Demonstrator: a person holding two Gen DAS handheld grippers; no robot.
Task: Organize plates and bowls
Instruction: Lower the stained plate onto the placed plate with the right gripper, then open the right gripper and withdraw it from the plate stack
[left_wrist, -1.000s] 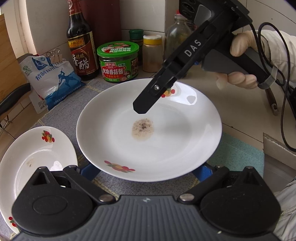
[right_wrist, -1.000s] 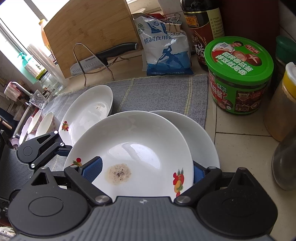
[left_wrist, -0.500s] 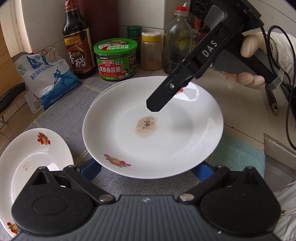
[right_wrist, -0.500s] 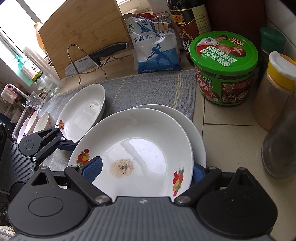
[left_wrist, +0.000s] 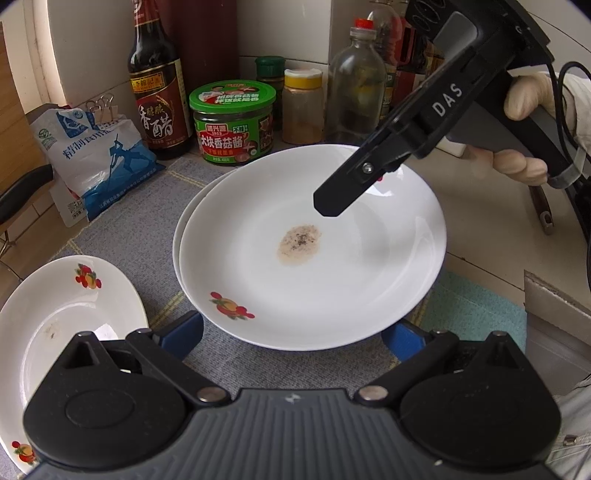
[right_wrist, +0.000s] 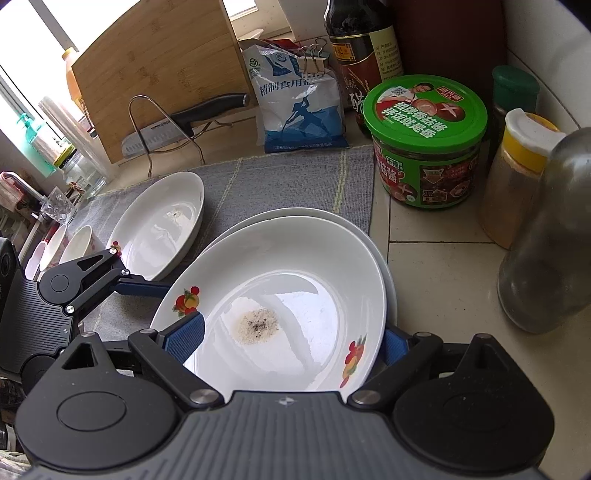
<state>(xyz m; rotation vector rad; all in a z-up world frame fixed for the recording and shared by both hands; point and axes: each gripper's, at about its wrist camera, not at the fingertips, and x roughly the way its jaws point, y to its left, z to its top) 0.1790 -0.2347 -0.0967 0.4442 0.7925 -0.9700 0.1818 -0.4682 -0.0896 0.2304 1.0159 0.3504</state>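
Left wrist view: left gripper (left_wrist: 291, 332) fingers spread, soiled plate (left_wrist: 314, 251) between them, stacked on a second plate (left_wrist: 181, 229); glazed, slippery, fragile. Right wrist view: right gripper (right_wrist: 293, 338) fingers wide astride its 6 o'clock rim, contact unclear; grip the rim.

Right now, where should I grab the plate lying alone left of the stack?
Pinch the lone plate by its flared rim, at the edge nearest the left gripper, one finger inside, one under the lip. It lies flat on the grey mat, so only the raised rim probably offers purchase.
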